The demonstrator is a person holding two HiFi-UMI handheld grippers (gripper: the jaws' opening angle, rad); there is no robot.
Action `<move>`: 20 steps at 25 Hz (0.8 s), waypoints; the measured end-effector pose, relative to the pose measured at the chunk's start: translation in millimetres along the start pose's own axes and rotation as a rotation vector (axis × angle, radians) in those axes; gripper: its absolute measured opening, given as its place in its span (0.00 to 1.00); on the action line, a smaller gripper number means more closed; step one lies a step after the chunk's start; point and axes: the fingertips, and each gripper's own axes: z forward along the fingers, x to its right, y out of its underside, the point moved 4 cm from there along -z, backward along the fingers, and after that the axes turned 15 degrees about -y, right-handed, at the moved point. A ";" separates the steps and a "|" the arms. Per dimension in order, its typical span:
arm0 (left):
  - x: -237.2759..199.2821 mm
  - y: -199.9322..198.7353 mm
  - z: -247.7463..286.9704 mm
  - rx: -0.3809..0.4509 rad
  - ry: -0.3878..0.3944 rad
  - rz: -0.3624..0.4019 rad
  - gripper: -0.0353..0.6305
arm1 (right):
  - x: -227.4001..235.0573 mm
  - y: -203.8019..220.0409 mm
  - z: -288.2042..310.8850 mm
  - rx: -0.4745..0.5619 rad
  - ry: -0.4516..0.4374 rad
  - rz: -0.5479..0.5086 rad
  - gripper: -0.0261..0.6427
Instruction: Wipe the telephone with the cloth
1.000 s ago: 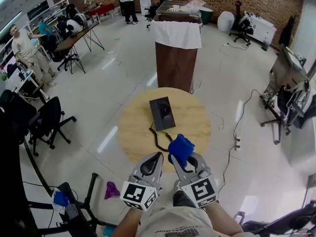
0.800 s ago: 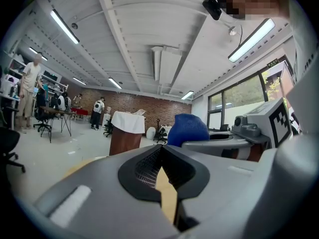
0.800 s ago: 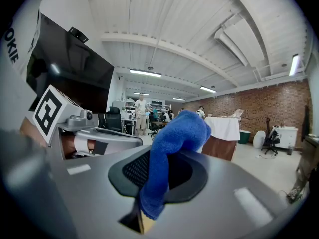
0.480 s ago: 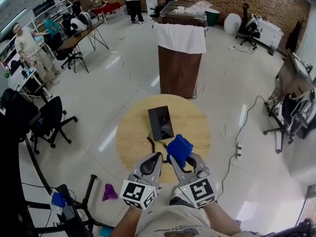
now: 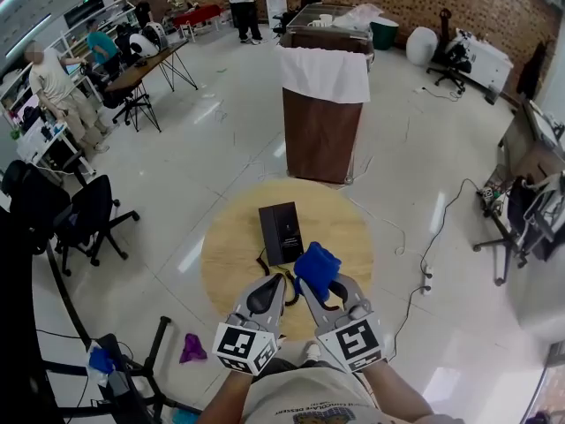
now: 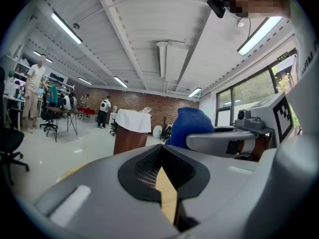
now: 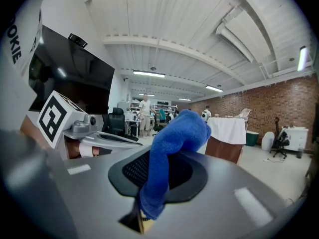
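Observation:
A black telephone (image 5: 282, 232) lies on the round wooden table (image 5: 229, 237), its dark cord (image 5: 267, 266) curling toward me. My right gripper (image 5: 315, 283) is shut on a blue cloth (image 5: 315, 268), which bunches up above the jaws over the table's near side, just right of the phone's near end. The right gripper view shows the cloth (image 7: 169, 158) pinched between the closed jaws. My left gripper (image 5: 269, 288) hovers beside it over the table's near edge, shut with nothing between its jaws (image 6: 164, 183). Both grippers are tilted upward and clear of the phone.
A brown cabinet draped with a white sheet (image 5: 325, 104) stands behind the table. Office chairs (image 5: 84, 215) are at the left, people and desks stand at the far left and back, cables (image 5: 424, 263) run on the floor to the right, and a purple rag (image 5: 192, 348) lies on the floor near me.
The view has shifted: the table and phone sit lower and nearer in the frame. Both grippers kept their pose, the right one still holding the cloth.

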 end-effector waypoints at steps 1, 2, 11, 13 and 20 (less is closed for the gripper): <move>-0.1 0.5 2.9 -0.001 -0.002 -0.002 0.05 | 3.0 0.2 1.1 0.003 -0.002 -0.003 0.13; -0.4 0.8 5.7 -0.002 -0.003 -0.004 0.05 | 5.9 0.1 2.4 0.006 -0.004 -0.004 0.13; -12.5 1.6 20.1 -0.018 -0.021 -0.016 0.05 | 16.8 -4.3 13.3 0.010 -0.017 -0.002 0.13; -15.9 4.2 23.9 -0.025 -0.017 -0.021 0.05 | 19.0 -1.8 17.8 0.005 -0.017 0.003 0.13; -35.4 9.1 41.4 -0.043 -0.001 -0.055 0.05 | 27.8 0.5 36.4 -0.013 -0.010 0.006 0.13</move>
